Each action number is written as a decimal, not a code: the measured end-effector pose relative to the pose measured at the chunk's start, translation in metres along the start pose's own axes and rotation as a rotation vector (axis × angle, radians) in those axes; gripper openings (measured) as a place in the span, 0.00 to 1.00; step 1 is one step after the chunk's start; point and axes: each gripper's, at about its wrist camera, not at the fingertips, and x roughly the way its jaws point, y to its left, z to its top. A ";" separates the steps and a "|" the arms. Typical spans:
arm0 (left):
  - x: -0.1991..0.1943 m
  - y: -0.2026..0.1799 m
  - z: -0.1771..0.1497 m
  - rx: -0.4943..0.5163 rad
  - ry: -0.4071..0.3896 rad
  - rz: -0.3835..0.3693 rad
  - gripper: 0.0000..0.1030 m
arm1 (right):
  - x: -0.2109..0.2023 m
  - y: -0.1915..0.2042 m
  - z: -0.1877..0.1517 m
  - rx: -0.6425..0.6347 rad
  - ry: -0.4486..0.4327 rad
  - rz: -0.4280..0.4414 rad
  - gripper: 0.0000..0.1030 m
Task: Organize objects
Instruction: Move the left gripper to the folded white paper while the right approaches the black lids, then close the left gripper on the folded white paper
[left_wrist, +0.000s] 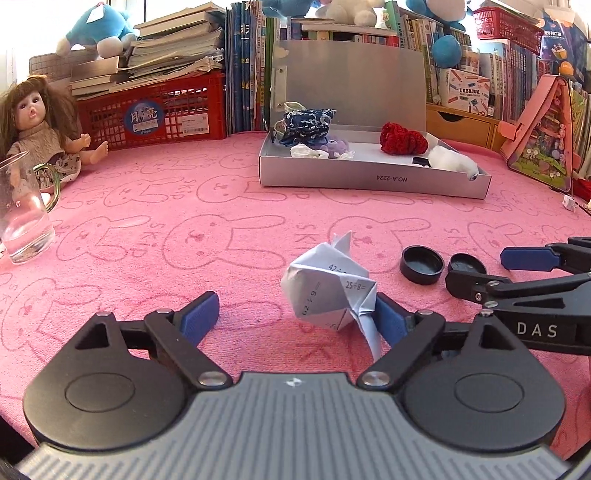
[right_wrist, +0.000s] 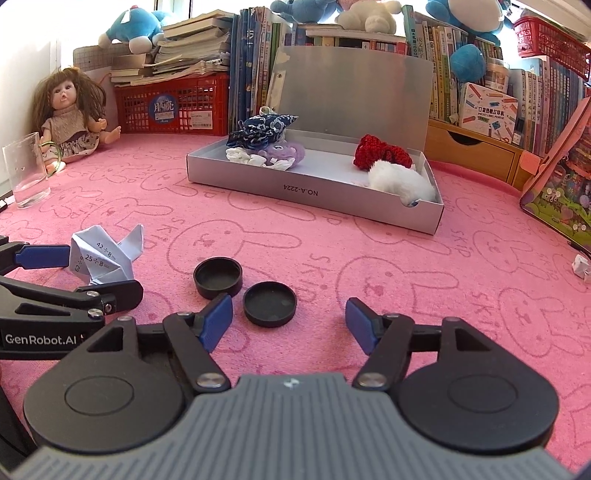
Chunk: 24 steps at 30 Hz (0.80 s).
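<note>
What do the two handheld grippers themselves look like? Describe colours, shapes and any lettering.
Both match: the left gripper and right gripper have black linkage arms with silver rivets, blue ribbed pads on the fingers, two round black discs and a grey ribbed body. White lettering on the sides reads "GenRobot.AI" and "DAS". No cables or sleeves show.

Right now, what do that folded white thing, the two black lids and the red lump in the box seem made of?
Folded thing: paper, matte, with creases and printed sums. Two lids: likely plastic, smooth with a dull sheen. Red lump: probably crocheted yarn, looped and fuzzy.
</note>
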 end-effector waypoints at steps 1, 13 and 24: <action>0.000 -0.001 -0.001 0.006 0.001 0.004 0.91 | 0.000 0.000 0.000 0.002 0.002 -0.003 0.77; -0.004 0.000 0.000 -0.046 -0.006 -0.020 0.82 | -0.004 0.004 0.002 0.006 0.001 0.024 0.66; -0.011 -0.008 0.000 -0.019 -0.015 -0.060 0.57 | -0.003 0.012 0.003 0.009 -0.008 0.042 0.47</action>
